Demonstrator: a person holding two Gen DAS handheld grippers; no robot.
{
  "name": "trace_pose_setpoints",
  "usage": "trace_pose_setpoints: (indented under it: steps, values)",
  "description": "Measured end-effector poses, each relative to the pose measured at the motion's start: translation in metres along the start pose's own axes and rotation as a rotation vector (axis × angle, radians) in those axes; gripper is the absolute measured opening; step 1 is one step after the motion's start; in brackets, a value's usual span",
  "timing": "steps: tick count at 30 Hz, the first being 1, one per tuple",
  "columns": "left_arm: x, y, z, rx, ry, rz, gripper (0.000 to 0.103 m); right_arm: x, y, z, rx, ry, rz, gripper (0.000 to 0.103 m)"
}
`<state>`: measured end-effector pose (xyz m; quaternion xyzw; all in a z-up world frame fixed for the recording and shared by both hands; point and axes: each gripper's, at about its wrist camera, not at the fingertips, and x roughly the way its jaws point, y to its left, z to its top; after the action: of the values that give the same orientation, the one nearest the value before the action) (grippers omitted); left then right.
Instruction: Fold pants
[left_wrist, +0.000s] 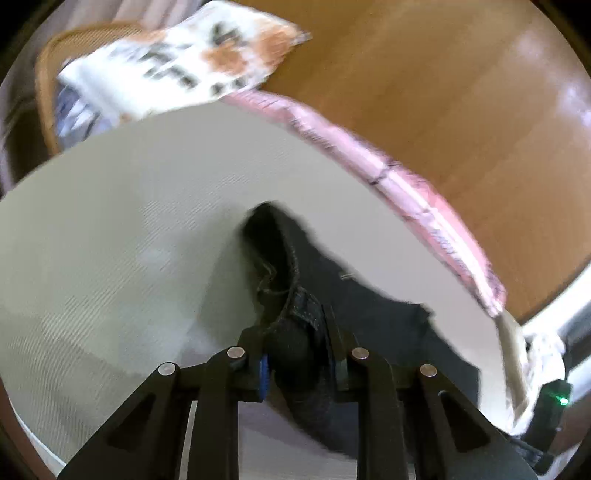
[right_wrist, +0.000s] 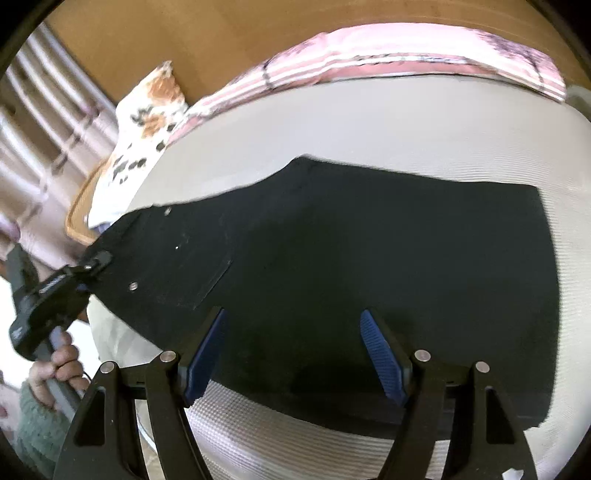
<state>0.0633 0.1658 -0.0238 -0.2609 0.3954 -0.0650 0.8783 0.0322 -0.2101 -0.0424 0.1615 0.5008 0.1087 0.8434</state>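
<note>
Between the fingers of the left gripper (left_wrist: 297, 354) a bunched fold of the black pants (right_wrist: 351, 251) is being pinched: the waistband edge with its belt loop and stitching is sitting right at the pads, so this gripper is clamped on the cloth. Ahead of it, in the left wrist view, the held part is rising in a ridge off the pale ribbed bed surface (left_wrist: 129, 229), and the rest of the garment is trailing away to the gripper's right. Beyond and to the left of the gripper, a white cushion with orange and black blotches (left_wrist: 184, 62) is lying over a wicker chair (left_wrist: 44, 92); beyond and to the right, a pink striped blanket (left_wrist: 399, 177) is running along the far edge of the bed, with wooden floor (left_wrist: 443, 74) past it.

Seen from the right wrist, the left gripper is biting the pants' left end, with a person's hand (right_wrist: 59, 365) in a green sleeve wrapped around its handle. The pants are stretching flat across the bed, a pocket seam and small metal rivets showing near that end. Nearest the camera, the right gripper (right_wrist: 293, 350) is hanging with its blue pads wide apart just above the near edge of the black cloth, and whether they are touching it cannot be told
</note>
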Motion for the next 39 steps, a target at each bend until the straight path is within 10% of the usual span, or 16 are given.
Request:
trace_pose_setpoints:
  steps: [9,19,28,39]
  values:
    - [-0.002,-0.153,0.010,0.269,0.014,-0.250,0.022,-0.058,-0.065,0.015,0.144,-0.127,-0.035,0.072]
    - [0.066,-0.296,-0.077,0.555,0.260,-0.400,0.022,-0.100,-0.148,0.004,0.320,-0.196,-0.075,0.072]
    - [0.126,-0.309,-0.163,0.728,0.431,-0.303,0.027,-0.095,-0.181,-0.006,0.388,-0.159,-0.025,0.072]
    - [0.062,-0.285,-0.145,0.829,0.388,-0.372,0.045,-0.032,-0.186,0.020,0.373,-0.017,0.279,0.073]
